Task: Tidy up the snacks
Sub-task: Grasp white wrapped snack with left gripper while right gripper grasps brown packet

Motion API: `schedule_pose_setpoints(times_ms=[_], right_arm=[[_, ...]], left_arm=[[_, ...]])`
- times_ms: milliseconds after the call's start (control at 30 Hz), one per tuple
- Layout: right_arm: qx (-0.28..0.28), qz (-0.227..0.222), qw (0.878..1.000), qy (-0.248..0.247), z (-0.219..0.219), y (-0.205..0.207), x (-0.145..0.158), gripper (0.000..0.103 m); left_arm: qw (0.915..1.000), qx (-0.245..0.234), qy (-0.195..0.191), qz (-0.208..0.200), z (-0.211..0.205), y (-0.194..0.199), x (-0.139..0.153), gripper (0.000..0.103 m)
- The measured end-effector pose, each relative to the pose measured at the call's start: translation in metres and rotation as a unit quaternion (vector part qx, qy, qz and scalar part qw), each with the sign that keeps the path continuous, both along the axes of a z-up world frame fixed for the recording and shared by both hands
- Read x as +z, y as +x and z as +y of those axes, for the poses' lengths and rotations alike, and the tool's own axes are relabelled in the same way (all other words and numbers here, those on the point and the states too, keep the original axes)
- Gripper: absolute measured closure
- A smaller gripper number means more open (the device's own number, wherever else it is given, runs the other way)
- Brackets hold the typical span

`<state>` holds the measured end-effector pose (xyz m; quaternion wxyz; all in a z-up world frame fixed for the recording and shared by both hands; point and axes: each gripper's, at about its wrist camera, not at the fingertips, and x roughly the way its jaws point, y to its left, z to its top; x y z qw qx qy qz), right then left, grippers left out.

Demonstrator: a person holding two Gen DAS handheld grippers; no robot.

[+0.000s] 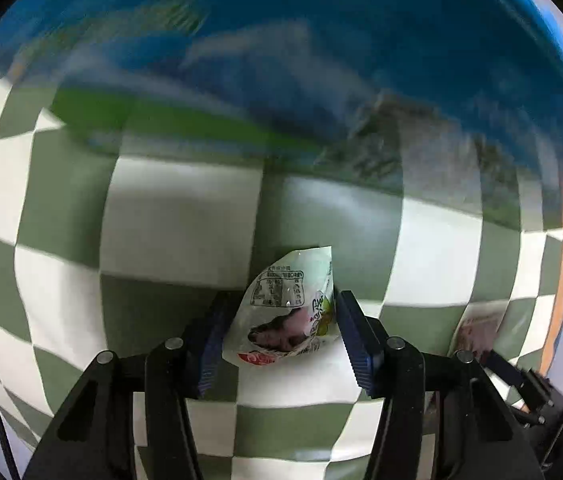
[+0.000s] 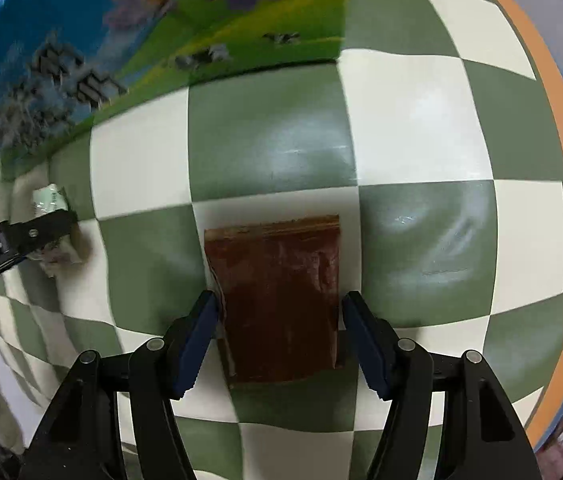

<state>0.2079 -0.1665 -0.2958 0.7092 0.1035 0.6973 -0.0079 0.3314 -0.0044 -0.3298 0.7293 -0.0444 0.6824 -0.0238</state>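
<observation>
The left gripper (image 1: 279, 330) points down at the checkered desk (image 1: 185, 216) with a white snack packet (image 1: 287, 312) between its fingers (image 1: 355, 340). The right pad touches the packet's edge and the left pad sits against its other side, so I judge it gripped, probably for carrying to the blue printed box (image 1: 321, 40) beyond it.

The right gripper (image 2: 279, 336) straddles a dark red-brown snack packet (image 2: 277, 296) lying flat on the desk, on the near side of the blue box (image 2: 81, 40). A narrow gap shows at each pad, so these fingers (image 2: 195, 340) are open around it, not yet pressing; lining up on its short sides suits a pinch across the width.

Count: two packets, one box, two grippers. The white packet also shows in the right view, left of the red one.
</observation>
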Motion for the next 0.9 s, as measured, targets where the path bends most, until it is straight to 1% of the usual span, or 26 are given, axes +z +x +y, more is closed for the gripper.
schedule_pose_setpoints(times_ms=[33, 100, 300, 433, 533, 567, 700, 767, 833, 867, 900], right_arm=[[0.005, -0.001, 1.0, -0.002, 0.003, -0.003, 0.0, 0.043], [0.014, 0.001, 1.0, -0.002, 0.009, -0.012, 0.0, 0.044], [0.045, 0.035, 0.998, 0.03, 0.032, -0.038, -0.003, 0.044], [0.053, 0.044, 0.997, 0.032, 0.04, -0.048, -0.007, 0.043], [0.044, 0.053, 0.997, 0.04, 0.034, -0.039, -0.01, 0.041], [0.044, 0.055, 0.997, 0.042, 0.027, -0.022, -0.013, 0.04], [0.044, 0.06, 0.996, 0.042, 0.027, -0.016, -0.015, 0.035], [0.039, 0.062, 0.996, 0.042, 0.026, -0.018, -0.013, 0.034], [0.032, 0.062, 0.997, 0.043, 0.016, -0.016, -0.019, 0.034], [0.029, 0.06, 0.997, 0.043, 0.014, -0.014, -0.02, 0.034], [0.029, 0.059, 0.997, 0.041, 0.013, -0.013, -0.02, 0.035]], left_arm=[[1.0, -0.001, 0.002, 0.0, -0.01, 0.0, -0.004, 0.052], [1.0, -0.003, 0.006, 0.006, -0.008, -0.015, -0.004, 0.052], [0.9989, -0.012, 0.015, 0.042, -0.011, -0.06, -0.015, 0.052], [0.9977, -0.016, 0.013, 0.064, -0.018, -0.067, -0.031, 0.052], [0.9972, -0.018, 0.017, 0.071, -0.02, -0.062, -0.039, 0.048], [0.9971, -0.019, 0.019, 0.072, -0.023, -0.059, -0.041, 0.048], [0.9969, -0.021, 0.027, 0.071, -0.028, -0.055, -0.044, 0.047], [0.9969, -0.022, 0.03, 0.069, -0.032, -0.053, -0.045, 0.048], [0.997, -0.022, 0.032, 0.067, -0.033, -0.053, -0.045, 0.048], [0.9972, -0.022, 0.033, 0.064, -0.038, -0.067, -0.044, 0.048], [0.9971, -0.023, 0.034, 0.063, -0.036, -0.068, -0.044, 0.048]])
